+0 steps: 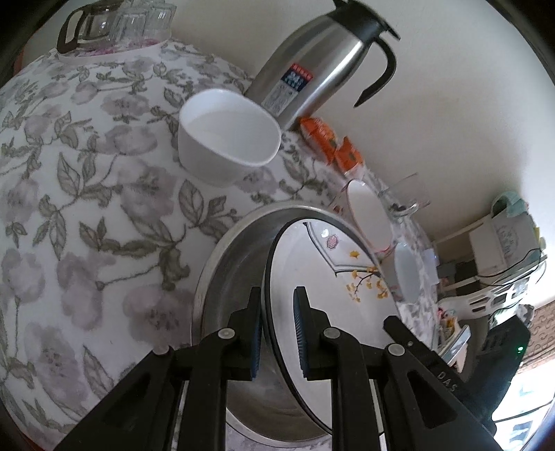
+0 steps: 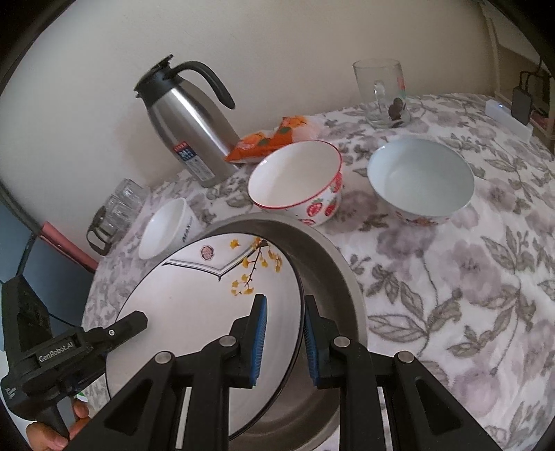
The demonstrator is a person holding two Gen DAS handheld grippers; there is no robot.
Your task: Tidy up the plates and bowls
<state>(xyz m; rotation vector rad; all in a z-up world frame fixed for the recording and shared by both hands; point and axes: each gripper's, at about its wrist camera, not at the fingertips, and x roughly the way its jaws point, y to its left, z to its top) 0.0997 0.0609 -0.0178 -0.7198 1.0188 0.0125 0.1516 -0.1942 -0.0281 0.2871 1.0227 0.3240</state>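
A white plate [image 1: 333,295] with a black rim and yellow flowers lies inside a round metal tray [image 1: 239,243] on the flowered tablecloth. My left gripper [image 1: 277,329] straddles the plate's left rim; its jaws stand slightly apart around the rim. My right gripper [image 2: 282,333] straddles the plate's [image 2: 194,305] right rim the same way, over the tray [image 2: 333,263]. A small white bowl [image 1: 229,135] sits beyond the tray; it also shows in the right wrist view [image 2: 166,229]. A strawberry-pattern bowl [image 2: 298,180] and a pale blue bowl [image 2: 419,177] stand behind the tray.
A steel thermos jug [image 2: 190,121] stands at the wall, with an orange snack packet [image 2: 267,142] beside it. A glass mug [image 2: 381,93] is at the back right. A glass pot with glasses [image 1: 114,24] sits at the table's far corner.
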